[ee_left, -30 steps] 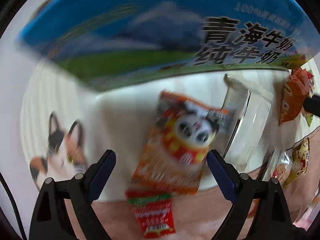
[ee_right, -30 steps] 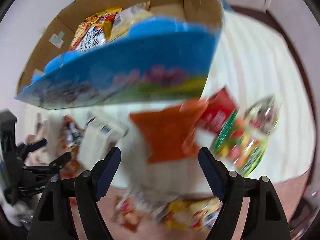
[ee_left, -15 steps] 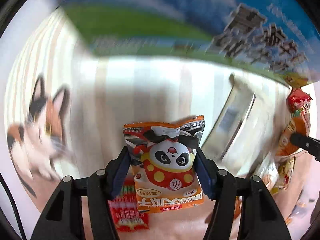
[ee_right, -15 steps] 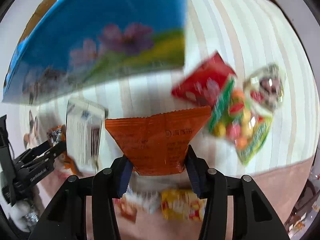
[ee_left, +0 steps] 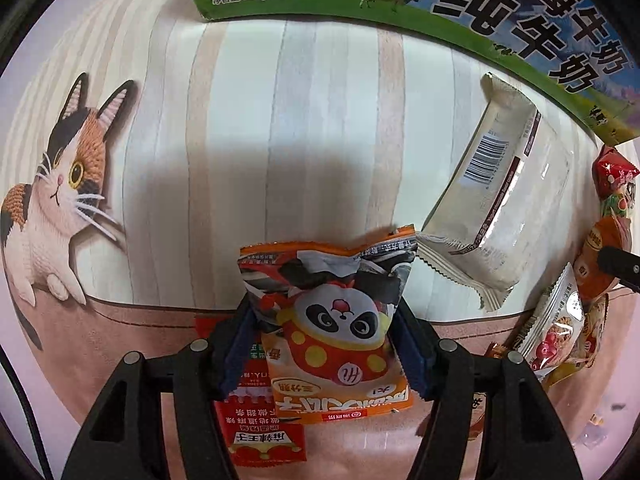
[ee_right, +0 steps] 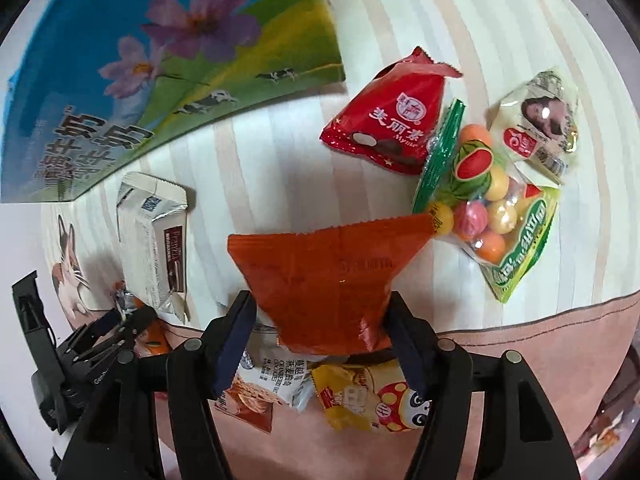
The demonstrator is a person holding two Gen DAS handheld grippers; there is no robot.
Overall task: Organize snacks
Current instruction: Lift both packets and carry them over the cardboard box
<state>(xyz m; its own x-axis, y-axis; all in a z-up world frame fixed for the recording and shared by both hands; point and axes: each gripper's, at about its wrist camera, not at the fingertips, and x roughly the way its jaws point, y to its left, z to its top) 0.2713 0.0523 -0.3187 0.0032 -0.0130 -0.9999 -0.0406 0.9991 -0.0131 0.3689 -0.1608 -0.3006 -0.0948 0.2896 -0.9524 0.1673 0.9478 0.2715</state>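
Currently we're gripping two packets: left gripper (ee_left: 326, 346) clamping one panda packet (ee_left: 334, 332), right gripper (ee_right: 322, 342) one orange packet (ee_right: 332, 280).

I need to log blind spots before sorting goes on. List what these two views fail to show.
- Milk carton: both views cut its top off at the frame edge, so its contents stay unseen.
- Red sachet, left wrist view: partly covered by the panda packet and the left gripper.
- Orange packet, right wrist view: only its plain back shows.
- Yellow packet: partly behind the right gripper.
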